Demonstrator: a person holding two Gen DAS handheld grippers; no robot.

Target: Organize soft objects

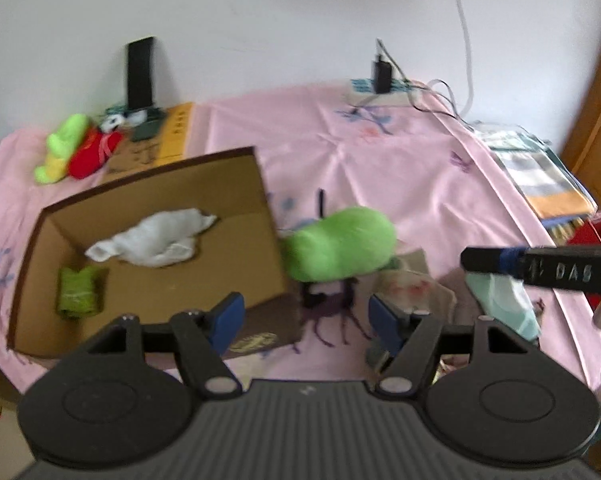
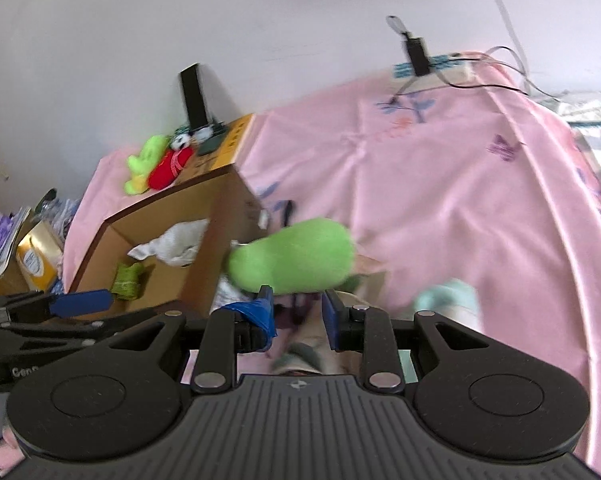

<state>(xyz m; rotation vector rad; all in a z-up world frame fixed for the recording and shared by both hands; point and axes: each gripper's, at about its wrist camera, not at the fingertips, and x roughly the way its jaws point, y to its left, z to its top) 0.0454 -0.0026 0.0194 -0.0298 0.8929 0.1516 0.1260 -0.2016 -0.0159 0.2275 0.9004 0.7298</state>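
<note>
A green plush toy (image 1: 336,245) lies on the pink cloth just right of an open cardboard box (image 1: 260,184); it also shows in the right wrist view (image 2: 296,256). In the box lie a white cloth (image 1: 152,240) and a green folded cloth (image 1: 78,292). My left gripper (image 1: 306,318) is open and empty, just short of the plush. My right gripper (image 2: 298,306) is partly open, its fingertips right below the plush, holding nothing. A mint cloth (image 2: 450,300) and a beige printed cloth (image 1: 412,288) lie near it. Green and red plush toys (image 1: 76,148) sit at the far left.
A black stand (image 1: 140,72) and a charger with cables (image 1: 381,70) are at the back by the wall. Folded fabrics (image 1: 540,172) lie at the right edge. The pink cloth (image 1: 380,160) covers the table. A yellow box (image 2: 36,256) sits off its left side.
</note>
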